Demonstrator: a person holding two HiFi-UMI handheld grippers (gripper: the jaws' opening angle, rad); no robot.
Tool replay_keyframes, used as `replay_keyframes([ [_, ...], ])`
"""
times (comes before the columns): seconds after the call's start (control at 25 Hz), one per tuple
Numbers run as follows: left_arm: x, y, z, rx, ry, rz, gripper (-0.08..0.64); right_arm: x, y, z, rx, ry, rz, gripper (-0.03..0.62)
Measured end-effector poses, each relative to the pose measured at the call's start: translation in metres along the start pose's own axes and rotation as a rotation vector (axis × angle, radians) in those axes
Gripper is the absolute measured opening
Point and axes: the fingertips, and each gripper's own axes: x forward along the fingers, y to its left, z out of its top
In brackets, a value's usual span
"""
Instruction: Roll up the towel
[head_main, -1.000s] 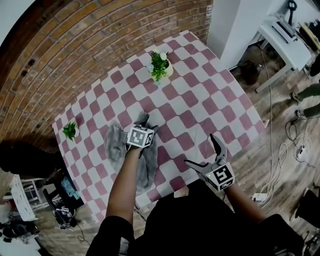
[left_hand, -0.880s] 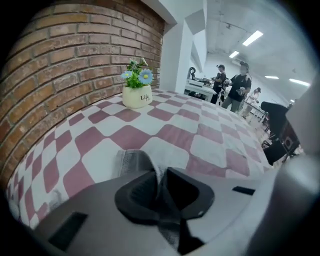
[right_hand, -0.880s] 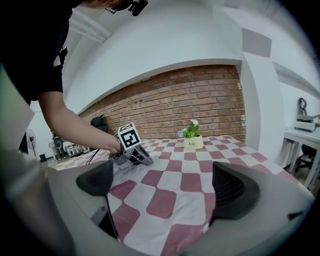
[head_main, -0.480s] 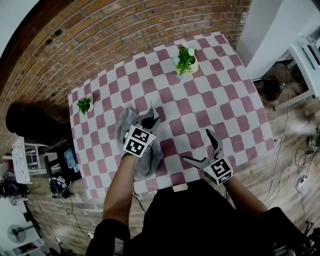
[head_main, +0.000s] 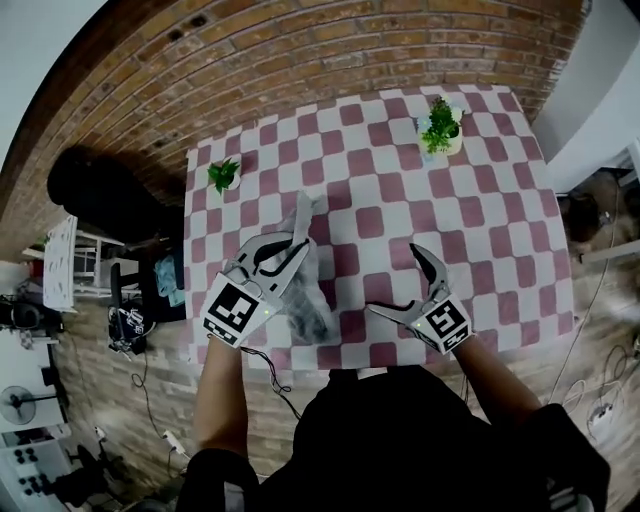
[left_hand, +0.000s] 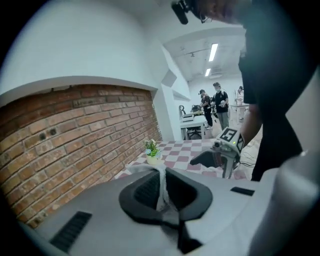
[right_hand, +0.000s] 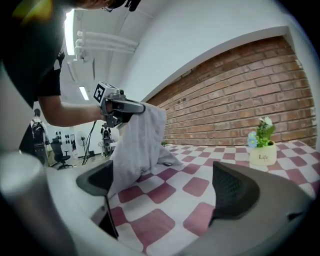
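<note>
The soft grey cloth towel (head_main: 314, 305) hangs from the left gripper (head_main: 297, 243). That gripper's fingers are squeezed tight on a small pinch of the towel near its top. The bottom end of the towel lies crumpled on the table with the red-and-white checked cloth (head_main: 480, 200), at about 7 o'clock on the table top in the head view. The right gripper (head_main: 393, 281) is at about 5 o'clock, near the front edge. Its fingers are spread wide and there is nothing between them.

The towel looks light and floppy. It bends and bunches up and will not hold a shape by itself. It will not break, and it does not look slippery, but a thin pinch could slide out if it is pulled hard.

To roll it, it probably has to lie flat first. The best places to hold are likely the two corners of one short edge, one for each gripper, so the edge stays straight.
</note>
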Motion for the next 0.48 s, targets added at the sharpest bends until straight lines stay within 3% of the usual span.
replay_keyframes([
  [0.16,-0.055,0.006,0.017,-0.003,-0.119,-0.043,0.017,0.033,0.019,0.008,-0.005,-0.024,0.064,0.591],
  [0.32,-0.107,0.004,0.028,0.001,-0.177,-0.047,0.017,0.063,0.053,0.012,0.010,-0.011,0.166,0.591],
  [0.48,-0.148,0.002,0.049,0.045,-0.255,-0.041,0.017,0.085,0.082,0.020,0.076,-0.044,0.251,0.591],
])
